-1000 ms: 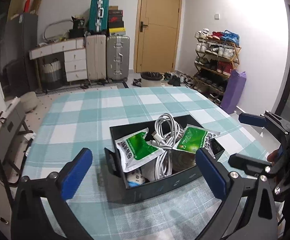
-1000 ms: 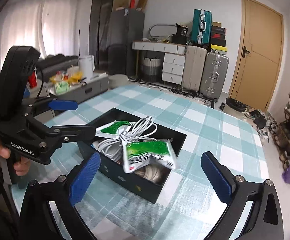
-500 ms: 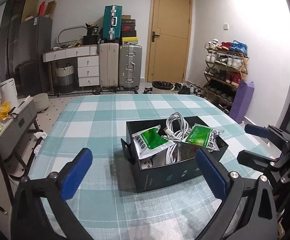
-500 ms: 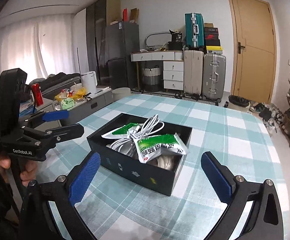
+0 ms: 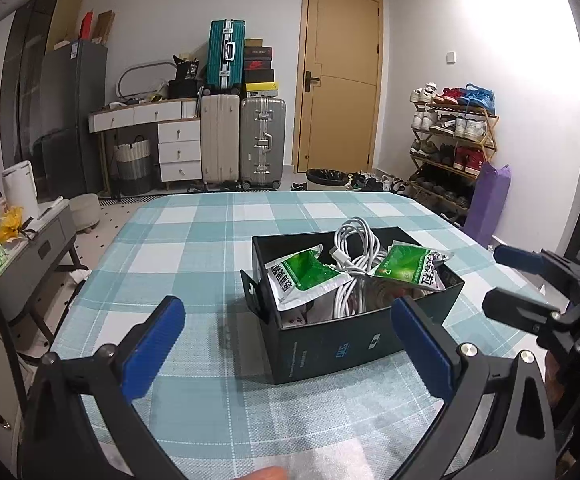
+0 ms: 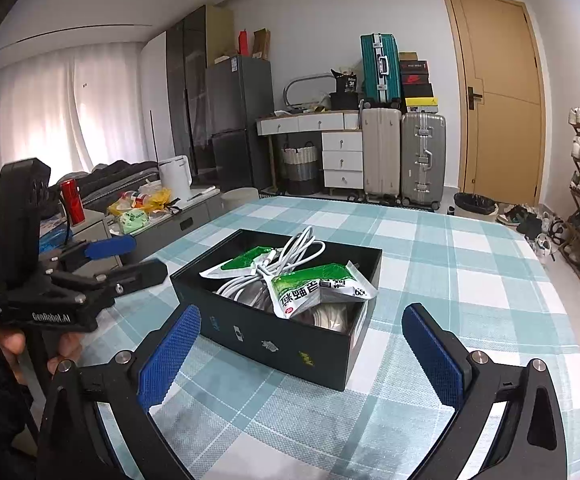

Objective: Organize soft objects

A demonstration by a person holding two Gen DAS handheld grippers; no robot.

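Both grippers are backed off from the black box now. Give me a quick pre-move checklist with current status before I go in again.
1. Left gripper open and holding nothing: ok.
2. Right gripper open and holding nothing: ok.
3. Black box upright on the checked tablecloth, away from the edges: ok.
4. White cable inside the box: not ok, a loop stands above the rim.
5. Green packets settled in the box: not ok, both lie on top of the pile and stick up past the rim.
6. Items under the cable and packets: cannot tell, mostly hidden.
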